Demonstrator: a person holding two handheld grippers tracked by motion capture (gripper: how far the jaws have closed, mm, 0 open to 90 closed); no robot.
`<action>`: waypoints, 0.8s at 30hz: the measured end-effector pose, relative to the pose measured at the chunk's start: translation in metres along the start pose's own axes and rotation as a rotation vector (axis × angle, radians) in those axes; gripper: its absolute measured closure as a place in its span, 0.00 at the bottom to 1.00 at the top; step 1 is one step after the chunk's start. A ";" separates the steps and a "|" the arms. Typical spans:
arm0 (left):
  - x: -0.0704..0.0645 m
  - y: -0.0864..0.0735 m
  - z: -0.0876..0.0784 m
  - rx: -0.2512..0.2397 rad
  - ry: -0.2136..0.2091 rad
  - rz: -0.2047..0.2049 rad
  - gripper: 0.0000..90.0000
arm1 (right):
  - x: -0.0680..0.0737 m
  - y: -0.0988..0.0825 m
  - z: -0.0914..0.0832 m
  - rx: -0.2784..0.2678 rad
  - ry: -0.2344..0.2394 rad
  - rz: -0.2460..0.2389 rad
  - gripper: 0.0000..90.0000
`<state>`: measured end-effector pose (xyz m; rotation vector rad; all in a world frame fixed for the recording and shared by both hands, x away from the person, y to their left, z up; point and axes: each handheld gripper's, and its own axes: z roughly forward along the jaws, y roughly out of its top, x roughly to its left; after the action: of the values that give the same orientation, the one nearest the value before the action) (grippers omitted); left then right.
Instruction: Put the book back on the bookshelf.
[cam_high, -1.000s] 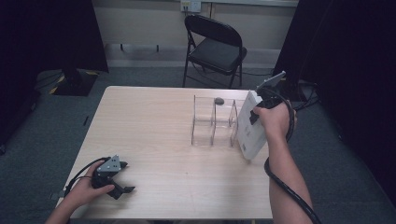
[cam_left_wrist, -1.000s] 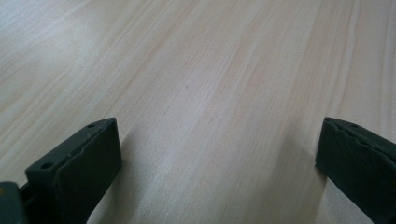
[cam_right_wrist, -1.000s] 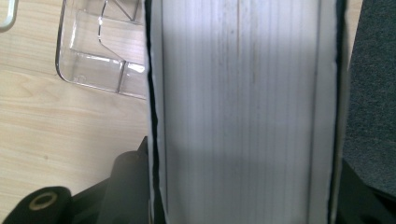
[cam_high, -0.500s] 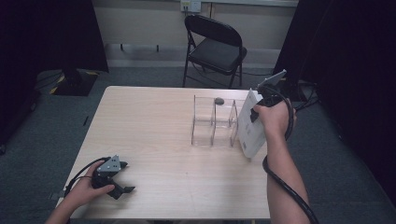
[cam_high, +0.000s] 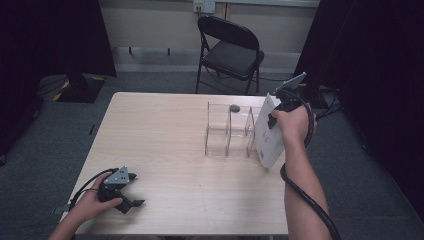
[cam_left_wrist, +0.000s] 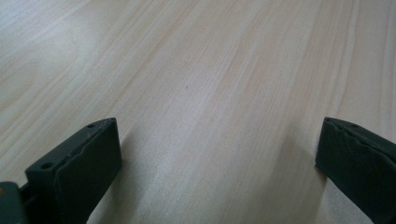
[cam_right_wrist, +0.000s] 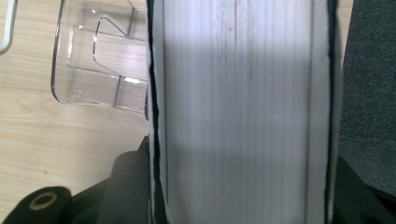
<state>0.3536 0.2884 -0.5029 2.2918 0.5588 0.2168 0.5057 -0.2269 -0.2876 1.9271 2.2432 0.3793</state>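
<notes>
Beside rack (cam_high: 227, 131), book (cam_high: 268, 135) gripped upright

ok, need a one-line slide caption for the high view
Right gripper holds a white book upright beside the clear acrylic organizer; left gripper rests open on the wooden table.

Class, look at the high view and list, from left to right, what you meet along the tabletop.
left gripper → clear divider rack → white book → right gripper, shut on the book.
</notes>
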 end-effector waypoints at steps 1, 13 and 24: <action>0.000 0.000 0.000 0.000 0.000 0.000 0.00 | 0.000 0.000 0.000 0.000 0.000 0.000 0.58; 0.000 0.000 0.000 0.000 0.000 0.000 0.00 | 0.004 0.007 0.004 0.004 -0.007 0.003 0.58; 0.000 0.000 0.000 0.000 0.000 0.000 0.00 | 0.007 0.012 0.008 -0.008 -0.006 0.004 0.58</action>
<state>0.3536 0.2884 -0.5029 2.2916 0.5586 0.2166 0.5186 -0.2181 -0.2909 1.9271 2.2313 0.3821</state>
